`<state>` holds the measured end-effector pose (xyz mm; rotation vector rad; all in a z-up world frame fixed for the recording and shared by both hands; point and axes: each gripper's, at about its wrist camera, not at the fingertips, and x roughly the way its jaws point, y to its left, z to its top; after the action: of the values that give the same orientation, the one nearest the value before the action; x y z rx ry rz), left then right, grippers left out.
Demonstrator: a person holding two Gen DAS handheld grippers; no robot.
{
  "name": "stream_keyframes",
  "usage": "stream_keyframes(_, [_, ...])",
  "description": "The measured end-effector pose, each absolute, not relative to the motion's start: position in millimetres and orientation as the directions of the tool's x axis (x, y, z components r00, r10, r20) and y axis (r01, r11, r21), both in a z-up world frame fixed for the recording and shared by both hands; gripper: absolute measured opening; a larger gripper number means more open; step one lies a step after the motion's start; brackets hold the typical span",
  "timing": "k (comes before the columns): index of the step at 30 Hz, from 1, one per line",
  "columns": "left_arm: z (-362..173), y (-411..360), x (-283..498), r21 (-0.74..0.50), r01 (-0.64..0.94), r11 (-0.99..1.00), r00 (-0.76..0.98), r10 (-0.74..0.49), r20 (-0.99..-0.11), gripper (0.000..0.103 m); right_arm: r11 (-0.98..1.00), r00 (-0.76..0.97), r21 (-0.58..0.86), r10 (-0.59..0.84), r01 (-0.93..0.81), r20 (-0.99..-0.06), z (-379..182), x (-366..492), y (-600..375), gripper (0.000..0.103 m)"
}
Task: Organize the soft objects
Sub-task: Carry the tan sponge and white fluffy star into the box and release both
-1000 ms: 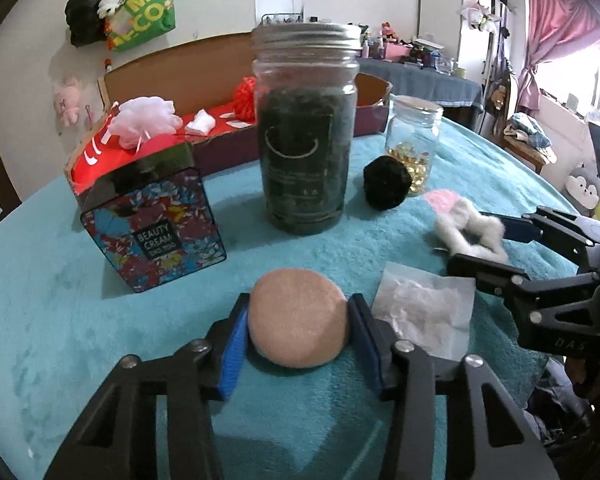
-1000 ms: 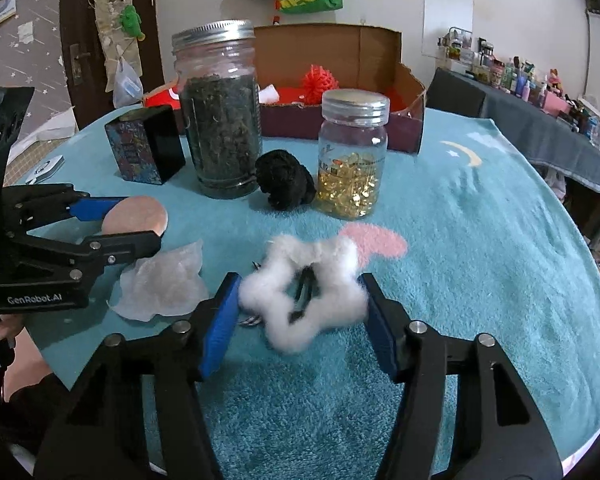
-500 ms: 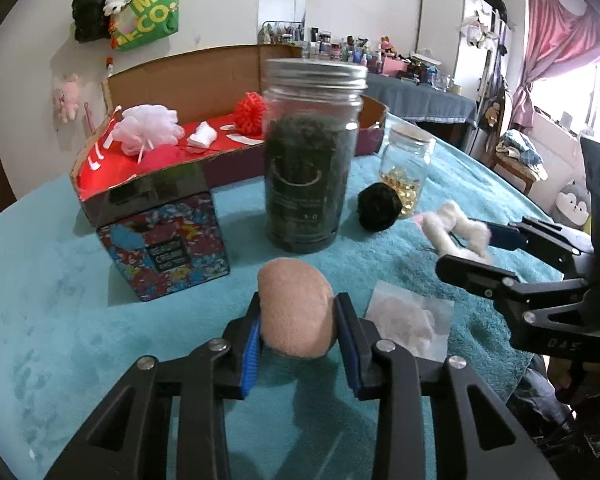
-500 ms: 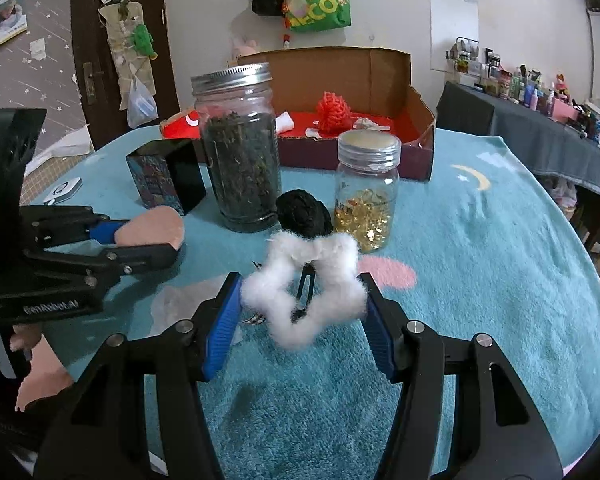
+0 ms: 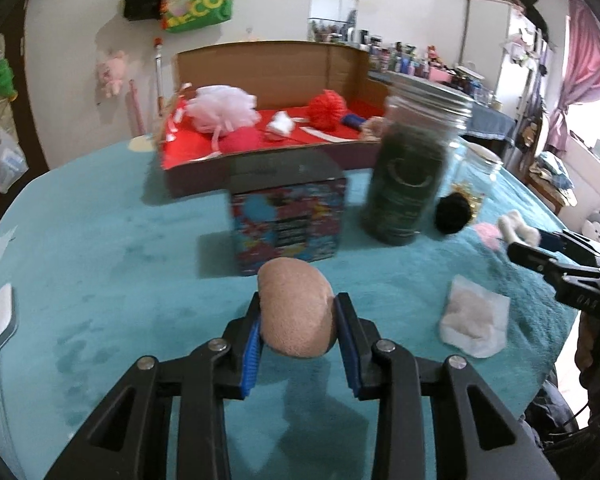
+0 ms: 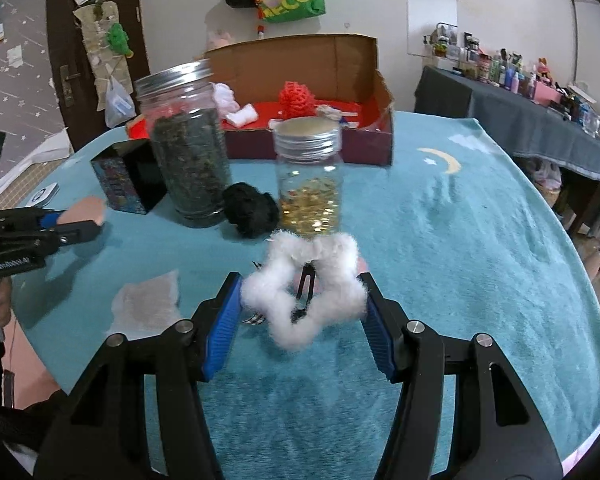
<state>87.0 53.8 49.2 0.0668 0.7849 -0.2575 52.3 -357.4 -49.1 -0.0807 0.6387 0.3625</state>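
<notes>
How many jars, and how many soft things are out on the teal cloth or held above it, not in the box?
Glass jars: 2, the tall dark-filled jar and small gold-filled jar.
Soft things: 4, the tan round puff, white fluffy star, black pom-pom, white pad.
Total: 6.

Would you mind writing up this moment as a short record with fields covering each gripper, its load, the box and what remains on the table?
left gripper: shut on the tan puff, lifted off the cloth
right gripper: shut on the white star clip, lifted
cardboard box: open, behind the jars; holds a pink pouf and a red ball
left on table: black pom-pom, white pad
hard items: tall jar, small jar, tin
</notes>
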Motion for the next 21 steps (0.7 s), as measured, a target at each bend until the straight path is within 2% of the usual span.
stream_keyframes(11, [50.4,94.1,107.5,-0.036,0.178,0.983,0.678,-0.149,-0.720,0.036,0.954,0.731,0.084,0.275,-0.286,-0.624,-42.6,76.4,-381.8,0.055])
stream_keyframes(21, [62.7,106.0,145.1,0.035,0.281,0.959,0.699,-0.180,-0.692,0.036,0.949,0.748,-0.017,0.238,-0.316,-0.620,-26.9,108.7,-389.8,0.055])
